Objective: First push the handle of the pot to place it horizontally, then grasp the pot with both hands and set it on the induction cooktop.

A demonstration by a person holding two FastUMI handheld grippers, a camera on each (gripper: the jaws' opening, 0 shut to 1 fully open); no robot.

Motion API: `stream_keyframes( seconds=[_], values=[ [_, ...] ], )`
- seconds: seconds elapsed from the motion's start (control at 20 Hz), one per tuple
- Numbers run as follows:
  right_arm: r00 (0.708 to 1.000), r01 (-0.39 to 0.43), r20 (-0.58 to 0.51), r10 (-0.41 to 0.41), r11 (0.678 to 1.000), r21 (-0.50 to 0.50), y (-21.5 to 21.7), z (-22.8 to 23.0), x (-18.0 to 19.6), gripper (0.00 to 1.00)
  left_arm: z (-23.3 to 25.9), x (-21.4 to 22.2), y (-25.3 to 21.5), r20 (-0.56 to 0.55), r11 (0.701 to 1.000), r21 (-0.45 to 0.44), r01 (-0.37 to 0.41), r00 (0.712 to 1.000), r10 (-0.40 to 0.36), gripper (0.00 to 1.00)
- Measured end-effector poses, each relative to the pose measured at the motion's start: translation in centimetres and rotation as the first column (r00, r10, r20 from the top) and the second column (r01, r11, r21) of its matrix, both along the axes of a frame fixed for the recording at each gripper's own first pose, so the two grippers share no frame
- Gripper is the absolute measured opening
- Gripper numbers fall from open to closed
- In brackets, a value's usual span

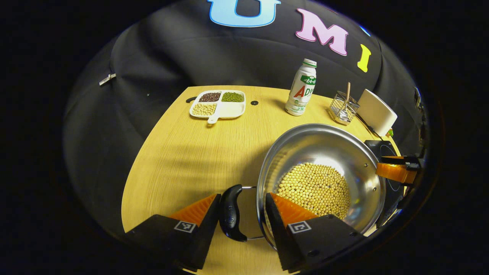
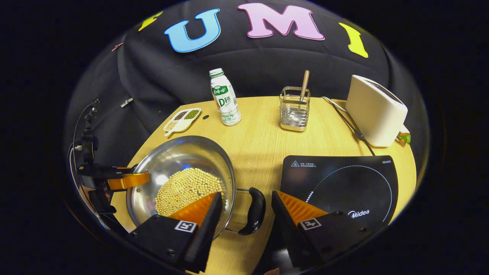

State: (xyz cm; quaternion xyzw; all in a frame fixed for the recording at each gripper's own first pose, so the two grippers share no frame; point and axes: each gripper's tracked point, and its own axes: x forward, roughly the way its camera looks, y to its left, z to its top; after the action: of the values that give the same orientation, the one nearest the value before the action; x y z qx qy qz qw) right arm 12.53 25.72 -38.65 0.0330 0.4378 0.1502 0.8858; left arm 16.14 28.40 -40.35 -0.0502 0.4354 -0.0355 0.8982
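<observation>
We noted the pot (image 2: 183, 179) on the table (image 2: 259, 145), left of the induction cooktop (image 2: 344, 179); bottle (image 2: 225, 97) behind.

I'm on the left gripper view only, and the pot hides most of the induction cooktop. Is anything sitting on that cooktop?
Observer: No. In the right gripper view the induction cooktop has a bare top.
Operator: How is the right gripper placed at the pot?
Observer: The right gripper is open, with a finger on either side of the black handle of the pot, not clamping it.
Operator: Is the pot over the cooktop?
Observer: No. Its bowl is over the table, beside the cooktop, with that handle between them.
</observation>
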Motion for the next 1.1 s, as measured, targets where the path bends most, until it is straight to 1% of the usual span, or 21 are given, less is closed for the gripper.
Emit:
stream_keyframes(
  seconds=[0.05, 0.1, 0.2, 0.3, 0.4, 0.45, 0.5, 0.6, 0.75, 0.8, 0.85, 0.95, 1.0, 1.1],
  values=[
    [1.0, 0.0, -0.02, -0.001, 1.0, -0.004, 0.3, -0.9, 0.1, 0.8, -0.1, 0.1, 0.0, 0.001, 1.0, -0.003, 0.002, 1.0, -0.002, 0.71],
    [1.0, 0.001, -0.017, -0.001, 1.0, -0.005, 0.6, -1.1, 0.3, 0.8, -0.2, 0.1, 0.0, -0.001, 1.0, -0.005, 0.003, 1.0, -0.003, 0.7],
    [1.0, -0.004, -0.02, 0.004, 1.0, -0.025, 0.7, -1.9, 0.7, 0.76, -0.5, 0.1, 0.0, -0.011, 1.0, -0.005, 0.004, 1.0, -0.004, 0.68],
    [1.0, -0.014, -0.009, 0.014, 0.998, -0.06, 0.6, -2.3, 0.9, 0.68, -0.5, 0.2, 0.2, -0.005, 1.0, -0.008, 0.003, 1.0, -0.003, 0.67],
    [1.0, -0.023, -0.017, 0.022, 0.996, -0.084, 0.9, -2.8, 1.0, 0.65, -0.8, 0.1, 0.3, -0.011, 1.0, -0.012, 0.007, 1.0, -0.007, 0.66],
    [0.999, -0.025, -0.025, 0.022, 0.995, -0.093, 1.0, -3.0, 1.1, 0.65, -1.0, 0.1, 0.4, -0.014, 1.0, -0.013, 0.011, 1.0, -0.011, 0.66],
    [0.999, -0.024, -0.031, 0.021, 0.995, -0.1, 1.1, -3.1, 1.2, 0.67, -0.9, 0.1, 0.5, -0.013, 1.0, -0.013, 0.014, 1.0, -0.014, 0.67],
    [0.999, -0.018, -0.042, 0.014, 0.994, -0.108, 1.3, -3.6, 1.4, 0.67, -0.9, 0.2, 0.7, -0.013, 1.0, -0.006, 0.015, 1.0, -0.015, 0.67],
    [0.999, -0.02, -0.053, 0.013, 0.991, -0.134, 1.4, -4.7, 1.6, 0.68, -0.9, 0.3, 1.0, -0.006, 1.0, -0.018, -0.004, 1.0, 0.004, 0.65],
    [0.999, -0.013, -0.054, 0.006, 0.992, -0.124, 1.4, -3.7, 1.8, 0.61, -0.7, 0.2, 1.0, -0.005, 1.0, -0.02, -0.012, 1.0, 0.012, 0.64],
    [0.998, -0.009, -0.059, 0.003, 0.994, -0.113, 1.6, -4.1, 2.0, 0.64, -0.6, 0.3, 1.0, 0.005, 1.0, -0.015, -0.023, 1.0, 0.023, 0.63],
    [0.997, -0.021, -0.07, 0.013, 0.994, -0.111, 1.4, -3.9, 1.6, 0.57, 0.0, 0.2, 0.8, 0.015, 1.0, 0.0, -0.03, 0.999, 0.03, 0.59],
    [0.998, -0.008, -0.07, 0.001, 0.994, -0.106, 1.3, -3.4, 1.5, 0.57, 0.5, 0.1, 0.6, 0.018, 1.0, 0.003, -0.031, 0.999, 0.031, 0.58],
    [0.999, 0.012, -0.03, -0.015, 0.996, -0.087, 0.9, -1.4, 1.7, 0.49, 2.4, -0.2, 0.4, 0.041, 0.999, 0.003, -0.031, 0.999, 0.031, 0.57]
  ],
)
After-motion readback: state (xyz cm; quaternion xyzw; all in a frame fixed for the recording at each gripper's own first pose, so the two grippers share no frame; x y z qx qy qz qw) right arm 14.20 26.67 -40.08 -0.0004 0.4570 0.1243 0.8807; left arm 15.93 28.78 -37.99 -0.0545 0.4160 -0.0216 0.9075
